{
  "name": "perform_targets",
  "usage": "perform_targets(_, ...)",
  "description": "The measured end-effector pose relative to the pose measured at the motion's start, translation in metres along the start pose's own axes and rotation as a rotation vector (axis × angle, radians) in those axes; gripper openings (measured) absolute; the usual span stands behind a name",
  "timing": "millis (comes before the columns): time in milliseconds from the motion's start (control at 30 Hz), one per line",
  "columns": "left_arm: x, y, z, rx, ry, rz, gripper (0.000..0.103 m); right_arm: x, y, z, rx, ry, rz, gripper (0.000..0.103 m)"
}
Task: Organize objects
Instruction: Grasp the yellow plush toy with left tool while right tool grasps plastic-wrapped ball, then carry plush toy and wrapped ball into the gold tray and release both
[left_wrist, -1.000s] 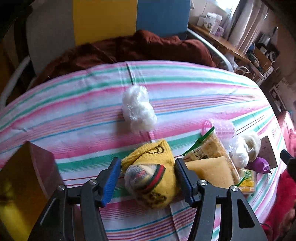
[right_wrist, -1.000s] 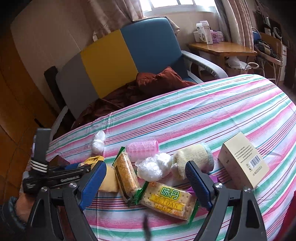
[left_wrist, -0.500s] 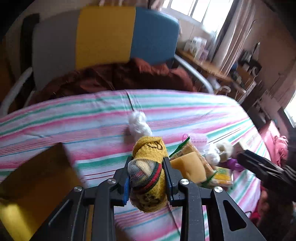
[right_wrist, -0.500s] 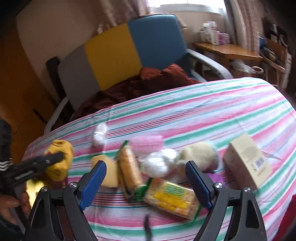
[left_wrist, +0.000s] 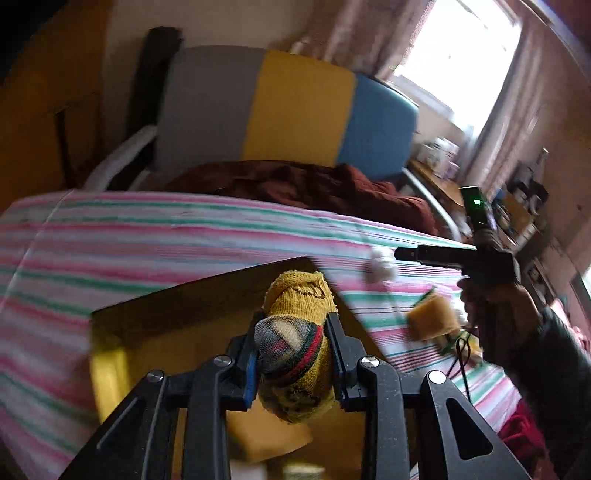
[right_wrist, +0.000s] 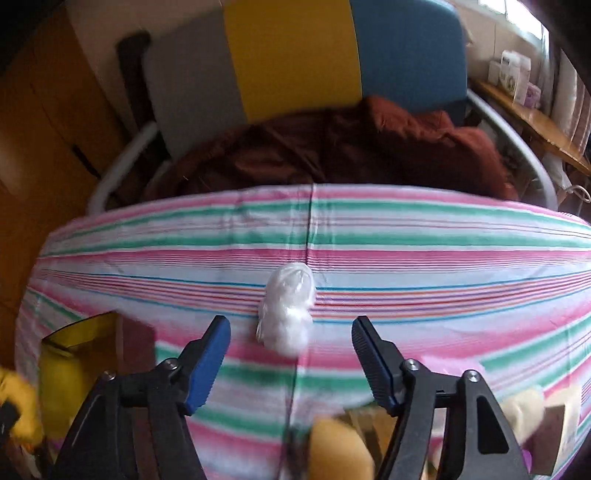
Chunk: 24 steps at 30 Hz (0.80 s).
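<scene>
My left gripper (left_wrist: 293, 354) is shut on a rolled yellow sock (left_wrist: 295, 332) with a red, green and grey cuff, and holds it above an open brown box (left_wrist: 177, 325) with a yellow inside. My right gripper (right_wrist: 291, 347) is open, and a white plastic-wrapped bundle (right_wrist: 288, 314) lies on the striped tablecloth (right_wrist: 406, 258) between and just beyond its fingers. The bundle also shows in the left wrist view (left_wrist: 380, 267), under the right gripper's tip. The box (right_wrist: 74, 354) is at the lower left of the right wrist view, with the sock (right_wrist: 16, 398) at the edge.
A yellow sponge (left_wrist: 432, 321) and other blurred items lie on the cloth to the right of the box. A grey, yellow and blue armchair (right_wrist: 295, 55) with a dark red blanket (right_wrist: 332, 147) stands behind the table. A wooden side table (right_wrist: 532, 118) is at far right.
My left gripper closed on the sock, lifted it and carried it left over the box. My right gripper moved forward and left to the white bundle, still open.
</scene>
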<state>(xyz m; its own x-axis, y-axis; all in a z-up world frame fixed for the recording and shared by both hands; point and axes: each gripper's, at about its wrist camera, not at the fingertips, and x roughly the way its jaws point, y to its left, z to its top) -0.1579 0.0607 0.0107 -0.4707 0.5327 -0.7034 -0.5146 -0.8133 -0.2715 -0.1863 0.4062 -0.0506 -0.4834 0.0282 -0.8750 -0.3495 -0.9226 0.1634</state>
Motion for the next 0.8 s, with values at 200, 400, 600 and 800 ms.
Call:
perform_targets(200, -0.002, 0.050, -0.022, -0.100, 0.018, 0.087, 0.032, 0.054, 0.009, 0.006, -0.012, 0.149, -0.085, 0.035)
perform_targets(400, 0.004, 0.078, -0.033, -0.134, 0.028, 0.147, 0.033, 0.002, 0.029, -0.010, -0.085, 0.033, -0.035, 0.034)
perform_targets(600, 0.003, 0.084, -0.035, -0.154, 0.010, 0.207, 0.037, -0.050, 0.084, -0.028, -0.207, -0.026, 0.126, 0.034)
perform_targets(800, -0.018, 0.086, -0.044, -0.165, -0.024, 0.243, 0.061, -0.055, 0.158, -0.048, -0.281, -0.002, 0.263, 0.037)
